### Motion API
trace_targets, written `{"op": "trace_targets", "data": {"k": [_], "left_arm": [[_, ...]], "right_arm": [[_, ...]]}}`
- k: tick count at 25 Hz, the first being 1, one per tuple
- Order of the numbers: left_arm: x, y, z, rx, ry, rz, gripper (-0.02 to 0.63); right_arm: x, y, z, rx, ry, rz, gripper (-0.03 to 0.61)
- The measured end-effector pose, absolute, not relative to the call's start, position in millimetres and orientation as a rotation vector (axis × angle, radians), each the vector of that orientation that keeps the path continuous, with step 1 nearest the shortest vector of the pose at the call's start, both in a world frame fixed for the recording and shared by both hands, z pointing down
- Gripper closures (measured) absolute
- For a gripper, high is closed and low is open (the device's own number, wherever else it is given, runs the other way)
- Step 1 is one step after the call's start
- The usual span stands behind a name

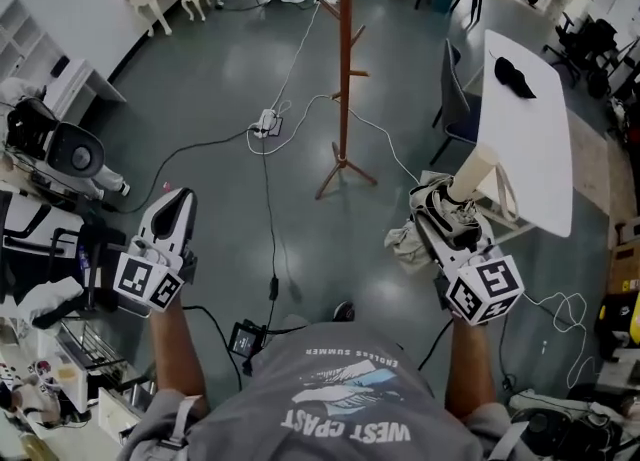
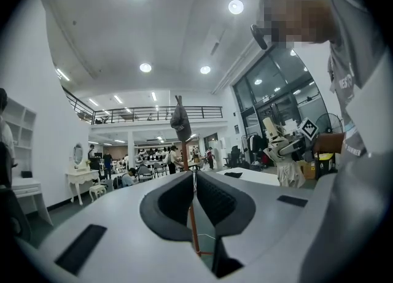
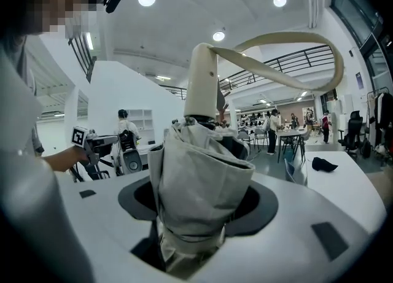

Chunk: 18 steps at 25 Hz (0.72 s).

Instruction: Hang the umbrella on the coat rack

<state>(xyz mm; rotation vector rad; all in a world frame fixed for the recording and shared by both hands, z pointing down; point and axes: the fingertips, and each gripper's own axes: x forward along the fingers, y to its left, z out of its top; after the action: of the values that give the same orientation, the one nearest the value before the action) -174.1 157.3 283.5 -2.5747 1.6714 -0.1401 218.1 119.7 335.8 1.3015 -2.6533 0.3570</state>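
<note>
Floor (image 1: 210, 79) between the person and the coat rack (image 1: 344, 79) is open, crossed only by cables (image 1: 268, 199) and a power strip (image 1: 266, 127) left of the rack base. The rack stands upright, ahead and roughly centred between both grippers, well apart from them, with its pegs bare on the lower stem and something dark on top. On the right, the long edge of the white table (image 1: 530, 159) runs close beside the right gripper (image 1: 432, 207), and a chair (image 1: 452, 99) sits between the table and the rack, so that side is tight. On the left, racks of gear (image 1: 50, 149) sit near the left gripper (image 1: 178, 199). Both forearms are out in front at about the same height, with the marker cubes toward the body and the jaws pointing forward at the rack. The right gripper is clamped on the folded beige umbrella (image 1: 405, 241) around the bunched fabric. The umbrella stands up out of the jaws, with the cream handle (image 3: 201, 82) uppermost and its strap (image 3: 295, 54) looping off to the side. The left gripper is empty with its jaws together, and the left gripper view shows the rack pole lined up dead ahead of the tips.
</note>
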Motion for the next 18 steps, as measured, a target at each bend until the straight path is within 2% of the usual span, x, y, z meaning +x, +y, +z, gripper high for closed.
{"op": "trace_targets", "data": {"k": [18], "left_arm": [[-145.0, 98.0, 296.0, -2.668, 1.551, -0.124, 0.583]], "right_arm": [[210.3, 76.0, 339.7, 1.33, -2.637, 0.359, 0.296]]}}
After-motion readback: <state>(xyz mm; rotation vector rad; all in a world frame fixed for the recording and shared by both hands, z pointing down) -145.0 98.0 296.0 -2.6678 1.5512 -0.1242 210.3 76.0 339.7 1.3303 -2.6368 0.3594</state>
